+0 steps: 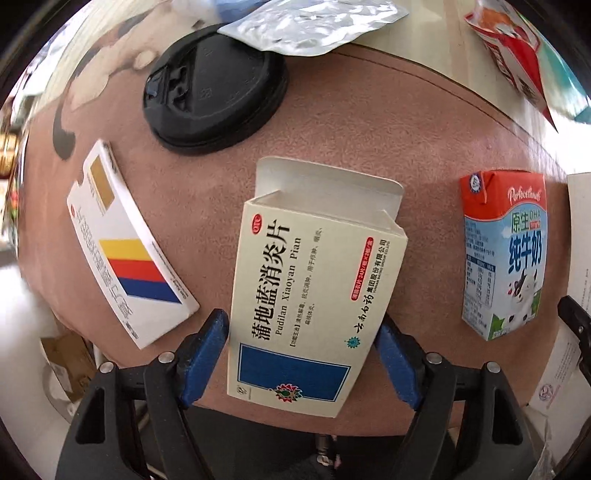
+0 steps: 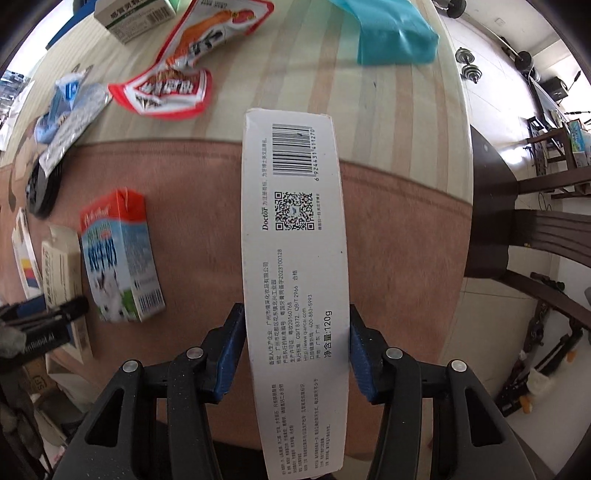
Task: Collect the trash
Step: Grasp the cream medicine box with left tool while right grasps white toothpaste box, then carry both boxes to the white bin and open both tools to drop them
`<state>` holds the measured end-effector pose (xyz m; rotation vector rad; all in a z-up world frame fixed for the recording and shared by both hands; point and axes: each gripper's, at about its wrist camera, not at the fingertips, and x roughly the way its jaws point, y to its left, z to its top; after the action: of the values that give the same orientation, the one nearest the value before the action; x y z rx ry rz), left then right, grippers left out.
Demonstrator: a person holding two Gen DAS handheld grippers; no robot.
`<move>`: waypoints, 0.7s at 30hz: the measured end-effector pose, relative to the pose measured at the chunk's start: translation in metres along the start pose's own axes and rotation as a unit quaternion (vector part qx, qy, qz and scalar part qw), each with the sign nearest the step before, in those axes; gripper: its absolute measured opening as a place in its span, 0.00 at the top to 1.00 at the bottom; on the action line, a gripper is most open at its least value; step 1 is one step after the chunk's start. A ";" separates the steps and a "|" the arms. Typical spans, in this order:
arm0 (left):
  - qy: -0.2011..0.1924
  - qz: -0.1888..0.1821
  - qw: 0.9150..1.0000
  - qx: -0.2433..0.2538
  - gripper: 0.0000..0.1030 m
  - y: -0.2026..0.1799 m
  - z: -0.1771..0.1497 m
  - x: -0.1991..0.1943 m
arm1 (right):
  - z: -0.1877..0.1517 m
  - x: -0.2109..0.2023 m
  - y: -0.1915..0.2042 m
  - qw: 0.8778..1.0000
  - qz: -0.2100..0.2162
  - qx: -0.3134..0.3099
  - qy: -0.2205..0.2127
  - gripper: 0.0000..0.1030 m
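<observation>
So, going left to right across the bench (image 1: 369,122): there's a white box with yellow, red and blue stripes (image 1: 129,254) lying flat on the pinkish mat, a black cup lid (image 1: 216,88) behind it with a silver foil pouch (image 1: 310,26) overlapping its edge, then the cream medicine box (image 1: 314,288) with its top flap hanging open. The left tool (image 1: 303,354) has its blue pads on either side of that box's lower end; the right pad looks like it's touching the edge, the left one sits just beside it, so I'd call it closed around the box but I can't swear the grip is firm. Next over is a small milk carton (image 1: 504,254) lying on its side, untouched. Then the right tool (image 2: 295,347) is clamped on a long white toothpaste box (image 2: 295,258), pads pressed against both long edges near the bottom end. Farther back there's a red snack wrapper (image 2: 177,88) and a teal bag (image 2: 391,33) on the striped cloth. What could go wrong, I reckon: both boxes are empty card held near one end, so a hard squeeze could crush them and a light one could let them pivot or slip out on the lift. That open flap might snag too. Plenty of trash not yet collected.
</observation>
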<state>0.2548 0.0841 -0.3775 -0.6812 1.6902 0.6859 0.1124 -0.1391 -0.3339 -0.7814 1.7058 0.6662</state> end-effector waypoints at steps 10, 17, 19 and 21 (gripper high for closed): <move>-0.034 0.004 0.998 0.047 0.31 -0.014 0.006 0.008 | 0.008 0.005 -0.008 1.000 -0.005 -0.005 0.009 0.46; -0.063 -0.002 0.998 0.024 0.32 0.007 -0.026 -0.005 | -0.004 0.000 -0.001 1.000 -0.005 -0.021 -0.010 0.53; -0.076 -0.006 0.997 0.016 0.32 0.013 -0.039 -0.015 | -0.013 -0.007 0.001 0.999 -0.004 -0.021 -0.023 0.53; -0.090 -0.016 0.996 0.006 0.32 0.015 -0.052 -0.028 | -0.016 -0.021 -0.003 0.999 0.003 -0.019 -0.041 0.53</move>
<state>0.2165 0.0578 -0.3391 -0.6176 1.5138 0.6932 0.1090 -0.1498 -0.3098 -0.7652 1.6271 0.7269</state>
